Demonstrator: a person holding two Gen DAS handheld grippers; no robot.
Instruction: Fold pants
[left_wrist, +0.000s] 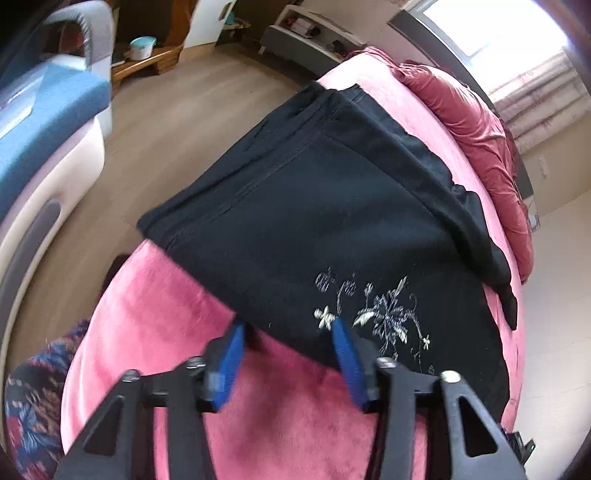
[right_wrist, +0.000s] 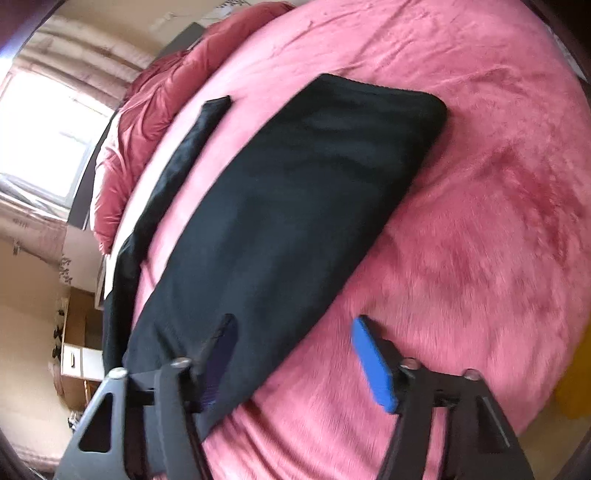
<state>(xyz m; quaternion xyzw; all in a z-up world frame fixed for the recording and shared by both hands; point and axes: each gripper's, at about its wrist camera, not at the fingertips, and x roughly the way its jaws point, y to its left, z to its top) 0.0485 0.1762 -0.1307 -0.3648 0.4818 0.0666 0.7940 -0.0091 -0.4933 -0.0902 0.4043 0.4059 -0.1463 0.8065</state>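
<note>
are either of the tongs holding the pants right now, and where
Neither. Left tongs straddle the near edge of the black pants, right tongs its near edge too; pads not pressing.

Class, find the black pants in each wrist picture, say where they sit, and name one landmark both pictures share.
Left wrist: black pants fill the centre, embroidery near the bottom.
Right wrist: they run diagonally from upper centre to lower left.
Shared landmark: the pink blanket beneath them.
</note>
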